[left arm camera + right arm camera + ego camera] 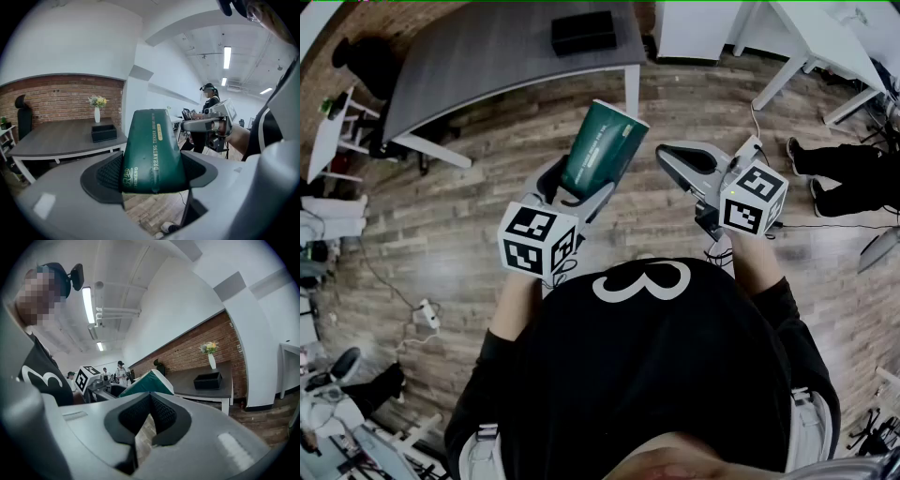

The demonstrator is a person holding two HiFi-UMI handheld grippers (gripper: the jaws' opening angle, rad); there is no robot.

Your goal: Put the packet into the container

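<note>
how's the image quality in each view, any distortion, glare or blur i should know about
Head view: strong fisheye, the floorboards bow and the grey table curves; dim but sharp. Left gripper view: dark round vignette, ceiling light blown out, print on the green packet readable, so close focus holds. Right gripper view: same vignette, another ceiling light glares, a mosaic patch added top left.

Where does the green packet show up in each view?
Head view: green packet upper centre, in the left gripper.
Left gripper view: packet dead centre, clamped between the jaws.
Right gripper view: packet just left of centre, beyond the jaws.
Shared landmark: black container on the grey table.
</note>
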